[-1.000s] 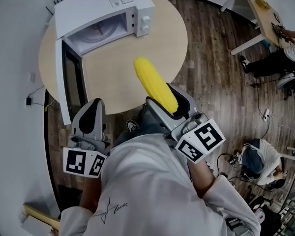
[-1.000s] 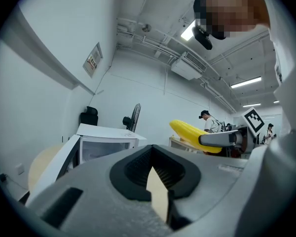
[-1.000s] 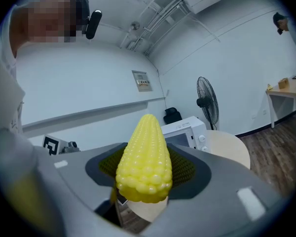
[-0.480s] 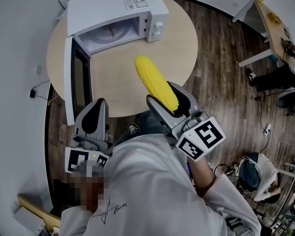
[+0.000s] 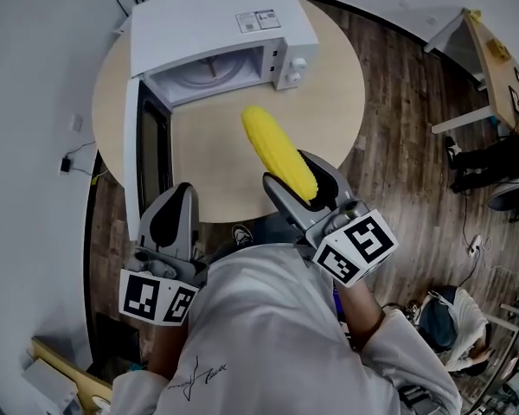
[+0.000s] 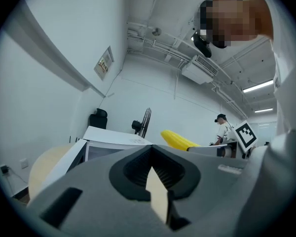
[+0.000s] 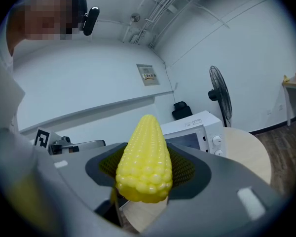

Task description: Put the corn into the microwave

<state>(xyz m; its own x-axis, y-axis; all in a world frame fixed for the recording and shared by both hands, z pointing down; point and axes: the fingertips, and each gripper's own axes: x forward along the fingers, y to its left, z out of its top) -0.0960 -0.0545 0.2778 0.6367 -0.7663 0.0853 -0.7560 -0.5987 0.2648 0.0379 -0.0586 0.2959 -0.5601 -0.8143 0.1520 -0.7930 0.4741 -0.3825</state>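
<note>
The right gripper has brought the corn closer to the open microwave. Its fingers stand wide apart and press on the thick end of the corn. The bright yellow cob has even rows of kernels, and its narrow tip reaches out beyond the fingertips toward the microwave. The left gripper has its fingers together and holds nothing.

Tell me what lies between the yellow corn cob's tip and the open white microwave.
Only bare beige tabletop between corn and microwave, per the head view.
</note>
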